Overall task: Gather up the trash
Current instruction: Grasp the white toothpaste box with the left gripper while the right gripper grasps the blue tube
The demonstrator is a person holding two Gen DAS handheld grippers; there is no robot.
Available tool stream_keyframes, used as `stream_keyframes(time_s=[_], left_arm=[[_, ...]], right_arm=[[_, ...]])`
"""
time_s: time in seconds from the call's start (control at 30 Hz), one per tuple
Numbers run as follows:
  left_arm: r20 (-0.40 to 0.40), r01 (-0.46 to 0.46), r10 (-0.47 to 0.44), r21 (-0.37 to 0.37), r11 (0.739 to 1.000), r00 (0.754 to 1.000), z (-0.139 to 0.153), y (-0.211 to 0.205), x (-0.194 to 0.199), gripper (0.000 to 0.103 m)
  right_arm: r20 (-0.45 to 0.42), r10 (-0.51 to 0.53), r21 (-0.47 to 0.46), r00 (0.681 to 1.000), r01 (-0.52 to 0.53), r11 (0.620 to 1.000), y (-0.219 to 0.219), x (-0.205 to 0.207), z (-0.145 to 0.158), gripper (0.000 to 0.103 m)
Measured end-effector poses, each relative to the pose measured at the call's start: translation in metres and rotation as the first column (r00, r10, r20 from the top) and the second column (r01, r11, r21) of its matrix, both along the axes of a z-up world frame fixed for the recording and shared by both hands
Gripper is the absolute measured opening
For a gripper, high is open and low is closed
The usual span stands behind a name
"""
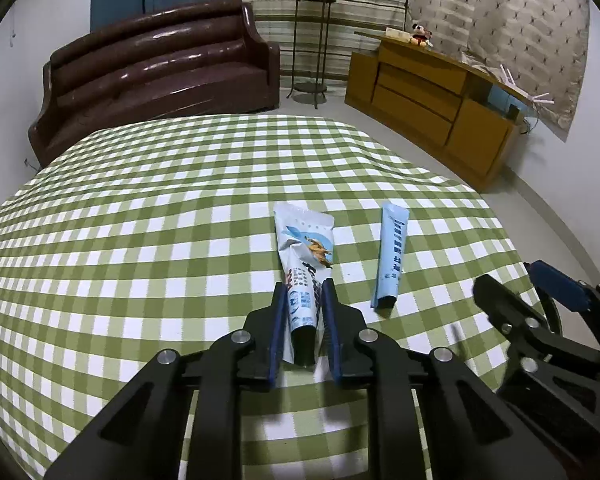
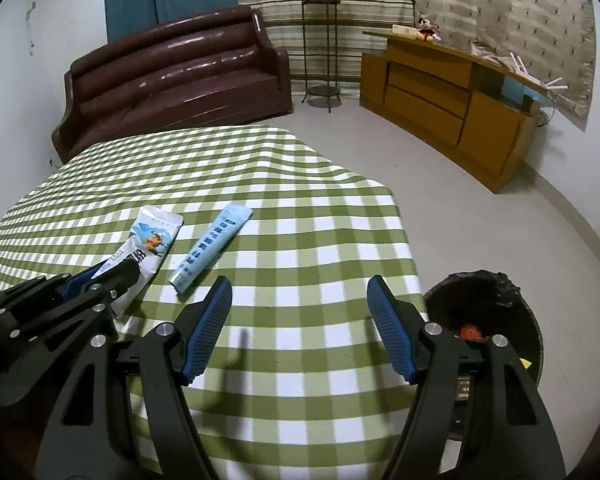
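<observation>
In the left wrist view, the left gripper is seen angled down at the checked tablecloth, its 2 blue pads closed against the sides of the near end of a white and blue wrapper; the far end of the wrapper lies flat on the cloth. A narrow blue sachet lies just beside it to the right, apart from it and untouched. The right gripper is partly seen at the right edge. The step in hand is judged to be the pick-up of the wrapper. In the right wrist view, the right gripper is held tilted down over bare cloth near the table edge, its jaws standing wide with nothing between them. The sachet lies ahead and to its left, and the wrapper further left under the left gripper. A dark bin, already holding some litter, stands on the floor beside the table at lower right. The next move is judged to call for a lift of the wrapper clear of the cloth and a carry across to the bin, with the grip kept firm on the thin foil.
</observation>
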State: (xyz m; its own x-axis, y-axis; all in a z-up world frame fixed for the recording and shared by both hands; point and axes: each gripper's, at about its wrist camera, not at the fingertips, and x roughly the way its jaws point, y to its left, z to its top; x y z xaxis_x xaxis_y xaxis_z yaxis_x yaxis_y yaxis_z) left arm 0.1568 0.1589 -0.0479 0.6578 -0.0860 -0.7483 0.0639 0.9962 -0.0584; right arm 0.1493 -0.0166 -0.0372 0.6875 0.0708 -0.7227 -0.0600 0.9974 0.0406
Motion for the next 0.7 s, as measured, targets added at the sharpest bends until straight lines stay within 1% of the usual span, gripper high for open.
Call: stream_keyframes(time_s=[0.2, 0.37, 0.57, 0.63, 0.7], left_arm=[[0.029, -0.036, 0.036, 0.0, 0.999, 0.999, 0.008, 0.029, -0.007, 0.018], [0.041, -0.093, 0.092, 0.021, 0.995, 0.995, 0.012, 0.059, -0.012, 0.018], [0.048, -0.165, 0.163, 0.037, 0.986, 0.986, 0.013, 0.097, -0.017, 0.019], [0.042, -0.182, 0.18, 0.033, 0.983, 0.983, 0.012, 0.106, -0.019, 0.019], [0.036, -0.191, 0.19, 0.031, 0.981, 0.981, 0.011, 0.112, -0.02, 0.019]], right_arm=[[-0.002, 0.04, -0.005, 0.999, -0.04, 0.999, 0.023, 0.008, 0.0, 0.068], [-0.007, 0.062, -0.011, 0.998, -0.062, 0.998, 0.041, 0.017, -0.002, 0.068], [-0.037, 0.049, -0.042, 0.998, -0.051, 0.998, 0.056, 0.037, -0.009, 0.067], [-0.06, 0.043, -0.048, 0.997, -0.046, 0.998, 0.058, 0.043, -0.013, 0.064], [-0.09, 0.044, -0.053, 0.995, -0.048, 0.997, 0.06, 0.048, -0.017, 0.053]])
